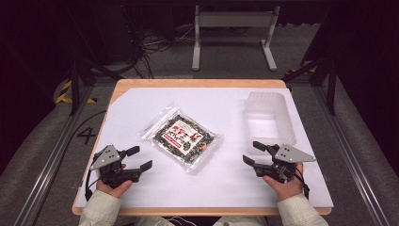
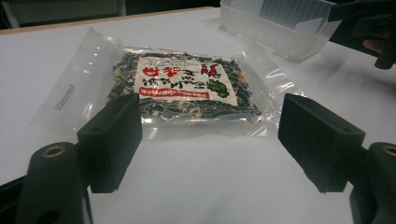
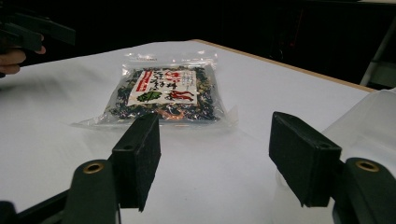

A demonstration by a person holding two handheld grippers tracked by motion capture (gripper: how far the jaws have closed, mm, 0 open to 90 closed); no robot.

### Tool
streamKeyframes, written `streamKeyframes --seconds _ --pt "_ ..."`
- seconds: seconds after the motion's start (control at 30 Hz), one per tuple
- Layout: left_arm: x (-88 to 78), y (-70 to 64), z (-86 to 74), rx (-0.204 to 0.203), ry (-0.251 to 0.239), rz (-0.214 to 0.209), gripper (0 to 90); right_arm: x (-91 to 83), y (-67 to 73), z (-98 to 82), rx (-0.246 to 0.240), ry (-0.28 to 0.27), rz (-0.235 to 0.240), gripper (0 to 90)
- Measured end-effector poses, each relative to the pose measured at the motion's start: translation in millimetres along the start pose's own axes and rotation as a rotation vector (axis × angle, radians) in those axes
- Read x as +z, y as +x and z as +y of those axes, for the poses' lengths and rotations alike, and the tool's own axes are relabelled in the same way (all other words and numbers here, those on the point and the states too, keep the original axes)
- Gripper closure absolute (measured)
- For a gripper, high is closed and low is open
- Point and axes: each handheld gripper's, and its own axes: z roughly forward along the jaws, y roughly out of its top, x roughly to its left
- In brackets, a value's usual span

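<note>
A clear plastic packet of dark dried food with a white and red label (image 1: 182,136) lies flat in the middle of the white table (image 1: 211,183). It also lies ahead of the jaws in the left gripper view (image 2: 180,86) and in the right gripper view (image 3: 166,93). My left gripper (image 1: 140,157) rests near the front left, open, its jaws pointing at the packet with nothing between them. My right gripper (image 1: 254,153) sits at the front right, open and empty, pointing left toward the packet. In their own views the left gripper (image 2: 208,140) and the right gripper (image 3: 217,158) stand short of the packet.
A translucent plastic bin (image 1: 268,117) stands at the right of the table, just beyond the right gripper, and appears as the bin (image 2: 280,23) in the left gripper view. A metal stand (image 1: 233,33) and cables lie on the floor behind the table.
</note>
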Motion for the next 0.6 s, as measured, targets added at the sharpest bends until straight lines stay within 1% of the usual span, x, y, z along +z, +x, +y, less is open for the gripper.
streamKeyframes --seconds 0.1,0.13,0.17,0.2,0.23,0.27,0.33,0.43,0.5,0.53,0.6 --pt "0.5 1.6 4.5 -0.012 0.0 -0.012 21.2 1.5 -0.2 -0.9 0.001 0.005 0.002 33.9" --pt "0.9 2.4 6.6 -0.02 0.0 -0.018 20.3 1.8 -0.3 -0.9 -0.003 0.008 0.001 33.7" --pt "2.0 3.6 9.4 -0.037 0.006 -0.032 18.6 2.1 -0.4 -0.8 -0.015 0.01 -0.003 33.5" --pt "2.0 3.6 9.4 -0.037 0.006 -0.032 16.3 2.7 -0.8 -1.1 -0.029 0.004 -0.001 31.9" --pt "2.9 4.8 11.7 -0.046 0.009 -0.041 16.3 2.7 -0.8 -1.1 -0.029 0.004 -0.001 31.9" --pt "3.9 6.0 14.0 -0.047 0.002 -0.038 16.1 3.3 -1.2 -1.5 -0.036 -0.001 -0.002 31.0" --pt "5.7 8.5 17.9 -0.049 0.005 -0.029 15.3 4.1 -2.4 -1.6 -0.041 -0.006 -0.002 31.3" --pt "7.1 14.7 25.7 -0.072 -0.001 -0.02 15.2 4.2 -2.7 -1.6 -0.038 -0.008 0.0 31.7" --pt "7.6 18.9 29.9 -0.078 -0.007 -0.037 15.0 4.0 -2.7 -1.6 -0.037 -0.007 0.002 31.6" --pt "8.3 20.7 32.0 -0.08 -0.015 -0.04 14.6 4.0 -2.8 -1.5 -0.036 -0.007 0.002 31.6" --pt "10.4 24.2 35.7 -0.067 -0.026 -0.034 14.3 4.0 -3.0 -1.3 -0.034 -0.006 0.004 31.6"
